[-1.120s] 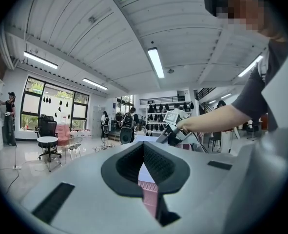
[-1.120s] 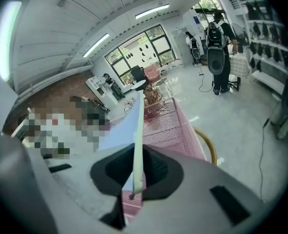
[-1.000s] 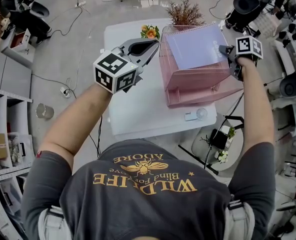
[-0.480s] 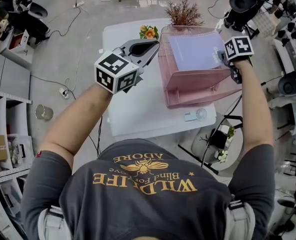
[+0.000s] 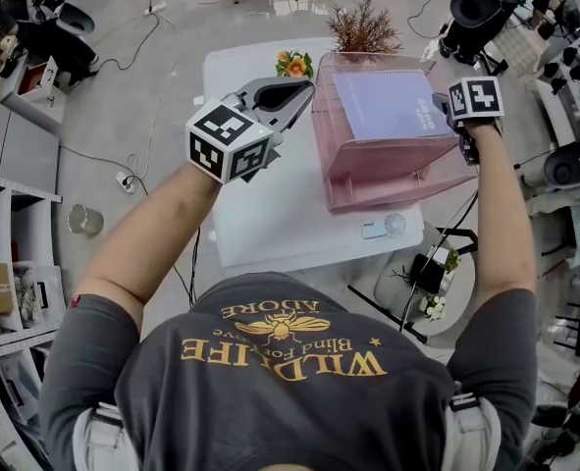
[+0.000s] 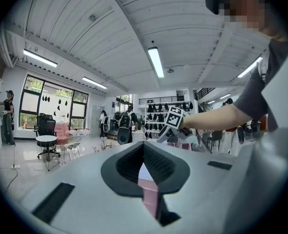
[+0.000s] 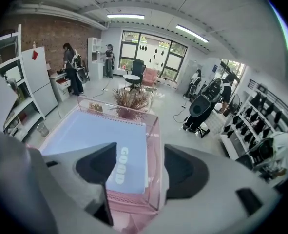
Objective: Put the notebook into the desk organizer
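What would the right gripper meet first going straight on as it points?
Most likely the notebook lying in the organizer: its near corner sits just ahead of the right gripper, whose jaws have just been opening and press on nothing. Depth is unclear, so the organizer's near wall could come first.

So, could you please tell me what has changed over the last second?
The right gripper has just opened its fingers and let go of the notebook, which settled from a tilt down into the pink organizer. The left gripper stayed put beside the organizer.
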{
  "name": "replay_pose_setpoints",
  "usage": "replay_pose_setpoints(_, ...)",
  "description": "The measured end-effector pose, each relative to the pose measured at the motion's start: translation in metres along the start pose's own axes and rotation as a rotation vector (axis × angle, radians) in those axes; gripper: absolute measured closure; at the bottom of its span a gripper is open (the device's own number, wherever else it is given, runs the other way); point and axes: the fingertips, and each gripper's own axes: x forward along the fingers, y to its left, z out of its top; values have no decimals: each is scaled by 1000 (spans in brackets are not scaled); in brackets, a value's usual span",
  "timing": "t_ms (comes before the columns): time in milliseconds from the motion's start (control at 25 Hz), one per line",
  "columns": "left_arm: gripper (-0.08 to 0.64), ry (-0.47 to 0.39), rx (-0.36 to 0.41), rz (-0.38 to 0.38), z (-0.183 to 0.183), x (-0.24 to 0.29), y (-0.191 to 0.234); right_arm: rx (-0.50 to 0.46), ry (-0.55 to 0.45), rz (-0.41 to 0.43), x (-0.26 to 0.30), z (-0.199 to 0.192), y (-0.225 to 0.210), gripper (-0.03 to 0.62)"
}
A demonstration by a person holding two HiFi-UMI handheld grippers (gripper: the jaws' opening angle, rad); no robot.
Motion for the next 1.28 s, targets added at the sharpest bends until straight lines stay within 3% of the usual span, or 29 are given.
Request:
replay_pose_setpoints(240,560,-15,0,20,5,-12,1,47,-162,92,-24,27,19,302)
replay_pose_setpoints(560,560,-48,-28,102,17,-51,10,88,-464,330,-83,82,79,314)
replay_pose_setpoints(840,560,-76,-6,219,30,-115,15,53,-678,521,-136,105,159,435)
replay_pose_setpoints(1080,560,-101,-15,316,27,-187,22,29,-756,662,-158,98,238,534)
replay_pose_setpoints(1280,560,-119,4,344,27,-243,33,49,-810,752,-174,101,303,591)
